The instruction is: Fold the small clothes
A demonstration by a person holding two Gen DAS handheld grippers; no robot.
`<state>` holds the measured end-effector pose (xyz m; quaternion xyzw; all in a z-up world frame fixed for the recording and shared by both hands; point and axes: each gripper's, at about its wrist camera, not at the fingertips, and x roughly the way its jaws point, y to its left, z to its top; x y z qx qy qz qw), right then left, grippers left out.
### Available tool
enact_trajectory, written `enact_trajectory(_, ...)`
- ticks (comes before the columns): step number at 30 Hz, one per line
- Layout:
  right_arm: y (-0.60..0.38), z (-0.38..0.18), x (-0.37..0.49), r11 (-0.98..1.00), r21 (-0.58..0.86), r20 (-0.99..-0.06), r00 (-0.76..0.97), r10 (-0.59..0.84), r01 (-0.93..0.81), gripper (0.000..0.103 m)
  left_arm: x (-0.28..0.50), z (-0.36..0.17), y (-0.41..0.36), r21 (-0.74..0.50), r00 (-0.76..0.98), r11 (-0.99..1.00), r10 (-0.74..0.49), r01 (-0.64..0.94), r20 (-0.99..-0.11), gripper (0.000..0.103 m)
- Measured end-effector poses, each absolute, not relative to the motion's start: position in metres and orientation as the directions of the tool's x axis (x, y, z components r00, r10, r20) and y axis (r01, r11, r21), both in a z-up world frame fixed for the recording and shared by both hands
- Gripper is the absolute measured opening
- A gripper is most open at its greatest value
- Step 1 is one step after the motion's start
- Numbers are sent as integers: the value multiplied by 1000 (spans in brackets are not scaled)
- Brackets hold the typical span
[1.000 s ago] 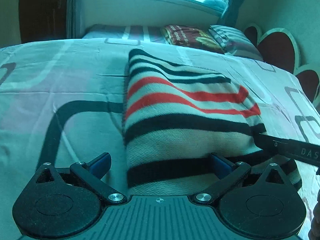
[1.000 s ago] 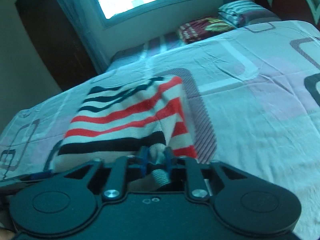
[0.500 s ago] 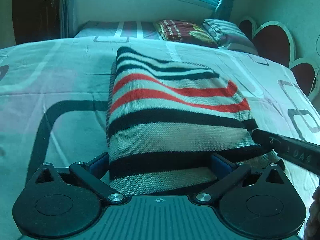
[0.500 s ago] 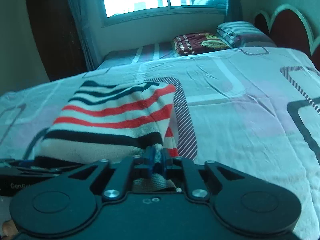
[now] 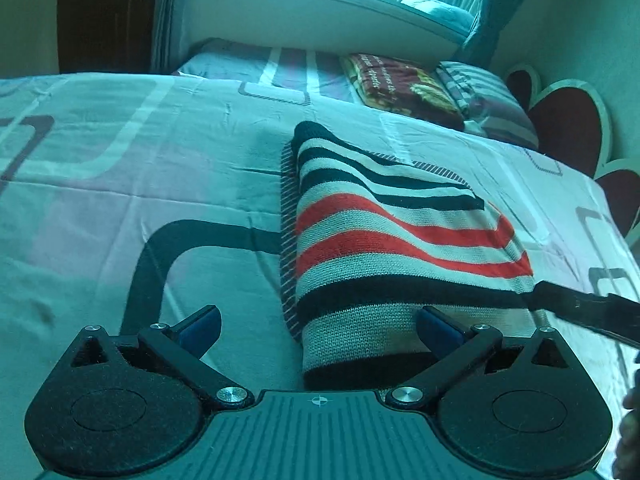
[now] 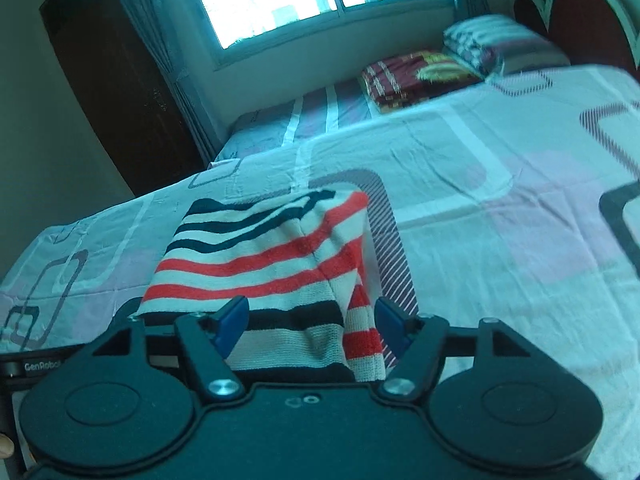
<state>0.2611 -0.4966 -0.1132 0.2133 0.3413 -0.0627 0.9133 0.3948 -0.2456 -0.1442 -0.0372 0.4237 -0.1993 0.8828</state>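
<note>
The striped knit garment (image 5: 384,256) lay folded on the patterned bedsheet (image 5: 120,184), its near edge directly before both grippers. The left gripper (image 5: 318,330) had its fingers spread wide, the right-hand pad against the garment's near edge and the other over bare sheet, gripping nothing. The right gripper (image 6: 310,322) likewise stood with fingers parted, straddling the near corner of the garment (image 6: 272,256) without pinching it.

Judged soft, light and limp: the knit will sag and drag on the sheet, so it should be taken at a corner or along a folded edge, through all layers, not mid-panel.

Compared with half a second earlier, the right gripper, then pinched onto the fabric corner, had let go. The left fingers were as wide as before, though the garment now sat further to its right.
</note>
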Motion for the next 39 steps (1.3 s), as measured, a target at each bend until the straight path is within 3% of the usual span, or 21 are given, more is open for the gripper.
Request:
enact_trajectory(3, -506, -126, 270, 879, 384, -669, 742, 54, 282, 71, 403, -150, -244, -288, 536, 899, -430, 331, -727, 103)
enact_trajectory(7, -522, -143, 278, 836, 462, -674, 730, 116, 294, 71, 424, -166, -242, -446, 420, 842, -539, 305, -730, 103)
enact_trajectory(10, -532, -158, 282, 776, 565, -659, 720, 219, 281, 71, 438, -180, -243, -534, 350, 796, -605, 284, -716, 103)
enact_trajectory(13, -537, -164, 285, 757, 604, -632, 728, 266, 249, 65, 439, -182, -253, -536, 332, 780, -624, 324, -707, 103)
enact_trajectory(14, -538, -166, 287, 743, 624, -622, 728, 287, 240, 57, 439, -183, -258, -544, 325, 772, -633, 329, -703, 103)
enact_trajectory(15, -539, -169, 289, 722, 650, -611, 728, 310, 238, 52, 439, -184, -263, -553, 315, 763, -644, 335, -698, 96)
enact_trajectory(17, -536, -170, 290, 727, 647, -607, 733, 307, 231, 45, 436, -183, -272, -549, 325, 770, -636, 325, -700, 95)
enact_trajectory(20, -534, -162, 283, 728, 650, -587, 752, 300, 217, 35, 432, -181, -273, -553, 344, 771, -636, 314, -691, 84)
enact_trajectory(24, -535, -167, 284, 726, 645, -590, 760, 274, 239, 34, 432, -182, -273, -546, 355, 776, -630, 315, -691, 78)
enact_trajectory(27, -523, -148, 276, 749, 635, -547, 795, 262, 190, 33, 428, -169, -267, -553, 376, 770, -637, 318, -672, 68)
enact_trajectory(39, -445, -99, 293, 749, 661, -444, 828, 341, 46, 33, 431, -106, -177, -499, 486, 796, -605, 344, -631, 67)
